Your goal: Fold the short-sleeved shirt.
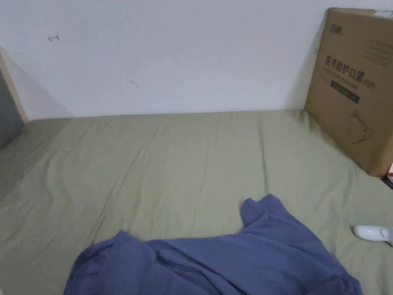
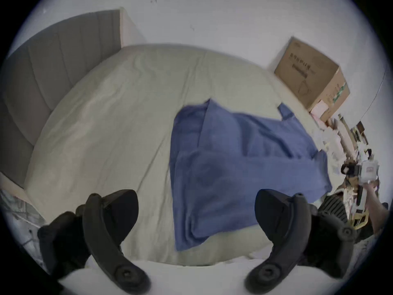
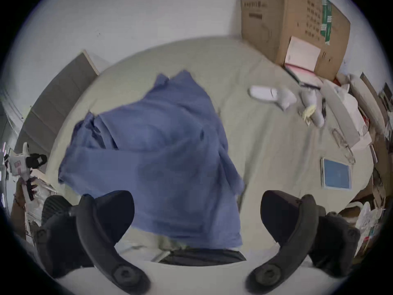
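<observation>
- Shirt (image 1: pixel 230 261): blue, rumpled, on green bed sheet (image 1: pixel 172 161) at 6 o'clock in head view.
- Left tool (image 2: pixel 196 210): spread, empty; take left hem corner.
- Right tool (image 3: pixel 197 210): spread, empty; take other corner, pull flat before folding.
</observation>
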The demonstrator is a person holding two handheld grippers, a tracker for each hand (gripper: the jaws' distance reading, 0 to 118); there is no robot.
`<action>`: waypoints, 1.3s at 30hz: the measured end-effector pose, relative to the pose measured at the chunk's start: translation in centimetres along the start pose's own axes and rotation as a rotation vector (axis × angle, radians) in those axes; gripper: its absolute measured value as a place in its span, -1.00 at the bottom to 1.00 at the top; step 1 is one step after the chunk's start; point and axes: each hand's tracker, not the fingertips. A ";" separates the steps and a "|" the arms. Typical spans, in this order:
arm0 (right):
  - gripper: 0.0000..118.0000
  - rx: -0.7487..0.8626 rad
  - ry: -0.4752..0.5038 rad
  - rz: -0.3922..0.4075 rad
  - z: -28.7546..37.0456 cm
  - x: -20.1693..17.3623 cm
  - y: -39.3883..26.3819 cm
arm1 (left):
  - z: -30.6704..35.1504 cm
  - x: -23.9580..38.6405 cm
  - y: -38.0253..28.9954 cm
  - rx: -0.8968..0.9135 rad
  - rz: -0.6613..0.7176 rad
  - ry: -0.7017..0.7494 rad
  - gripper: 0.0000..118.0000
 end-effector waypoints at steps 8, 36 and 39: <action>-0.02 0.319 0.244 -0.112 1.4 -5.4 6.2 | -1.0 2.5 6.9 0.234 -0.019 -0.003 -0.58; -0.18 0.045 0.171 -0.104 -15.8 -0.9 19.0 | -20.2 0.1 11.4 -0.082 -0.316 0.069 -0.99; 0.56 -0.031 0.045 -0.086 -21.3 0.2 21.7 | -17.8 -0.3 12.5 0.028 -0.228 0.095 -0.99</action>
